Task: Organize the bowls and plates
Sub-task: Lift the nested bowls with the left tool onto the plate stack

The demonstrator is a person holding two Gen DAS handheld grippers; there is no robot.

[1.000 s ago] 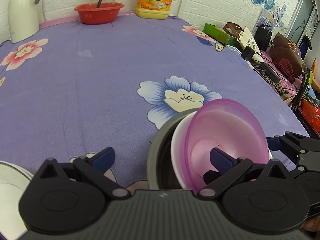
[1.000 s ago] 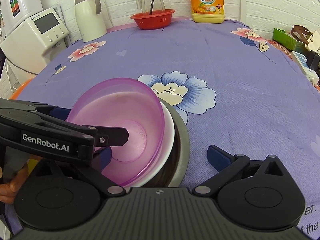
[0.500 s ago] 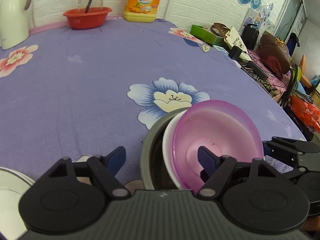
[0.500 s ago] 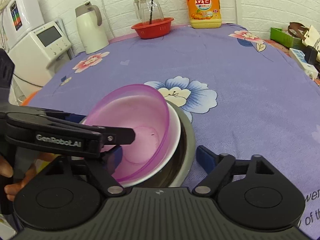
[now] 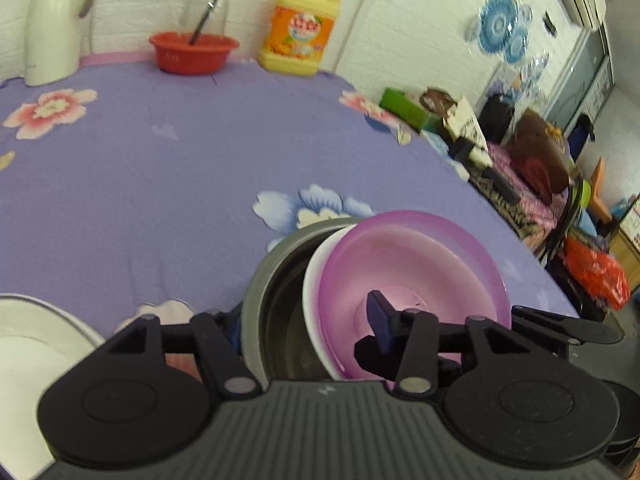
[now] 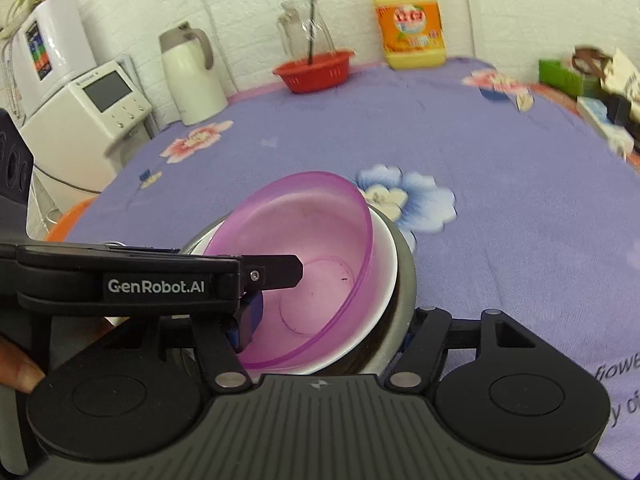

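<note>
— Back of the table, what have I got?
— I see a white kettle (image 6: pixel 192 76) at the wall, a red basket (image 6: pixel 314 70) beside it with a glass jug (image 6: pixel 306 36) standing in it, then a yellow detergent bottle (image 6: pixel 412 26).
— And the cloth?
— I'm looking at a purple flowered tablecloth (image 5: pixel 160 184); a white appliance (image 6: pixel 84 120) stands off its left edge.

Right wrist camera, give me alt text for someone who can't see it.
Both grippers straddle the rim of a nested stack: a purple bowl tilted inside a white bowl inside a grey metal bowl, on a purple floral tablecloth. Behind stand a red basket, kettle and yellow detergent jug.
</note>
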